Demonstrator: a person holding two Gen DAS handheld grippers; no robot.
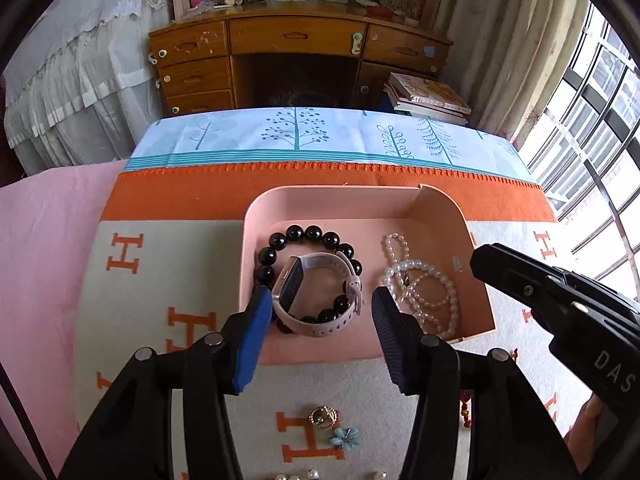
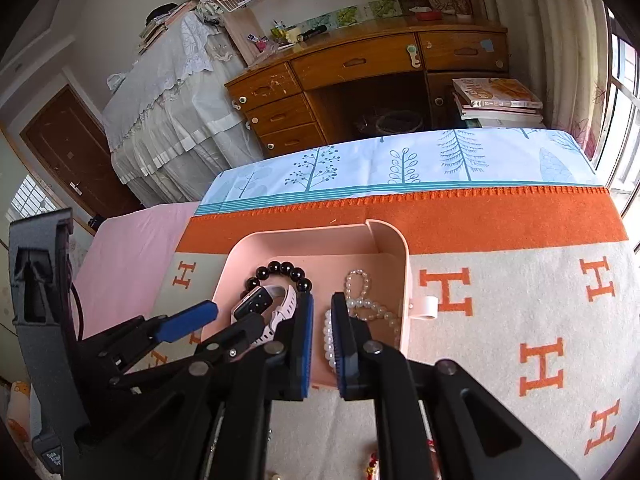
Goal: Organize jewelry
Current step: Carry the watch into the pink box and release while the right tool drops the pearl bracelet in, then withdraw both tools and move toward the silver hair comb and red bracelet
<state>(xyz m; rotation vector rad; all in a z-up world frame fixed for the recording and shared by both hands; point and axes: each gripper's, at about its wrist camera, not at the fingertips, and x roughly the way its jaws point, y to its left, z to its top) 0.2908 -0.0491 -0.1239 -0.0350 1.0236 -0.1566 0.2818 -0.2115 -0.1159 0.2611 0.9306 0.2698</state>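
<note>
now left gripper (image 1: 322, 320) open astride the watch (image 1: 316, 298) lying in the pink tray (image 1: 332, 200), right gripper (image 2: 322, 340) nearly shut, empty over pearls (image 2: 368, 308) at 3 o'clock; strap could snag on the black beads (image 1: 304, 234).

a bed (image 1: 44, 216) is carrying everything, its pink sheet showing at the left of the frame. a cream blanket (image 1: 160, 280) with orange h's is lying across it, a blue tree-print cloth (image 1: 320, 136) above. a pink tray (image 1: 340, 200) is sitting mid-frame on the blanket; a gold ring (image 1: 322, 416) and blue flower (image 1: 345, 438) are lying below it.
</note>
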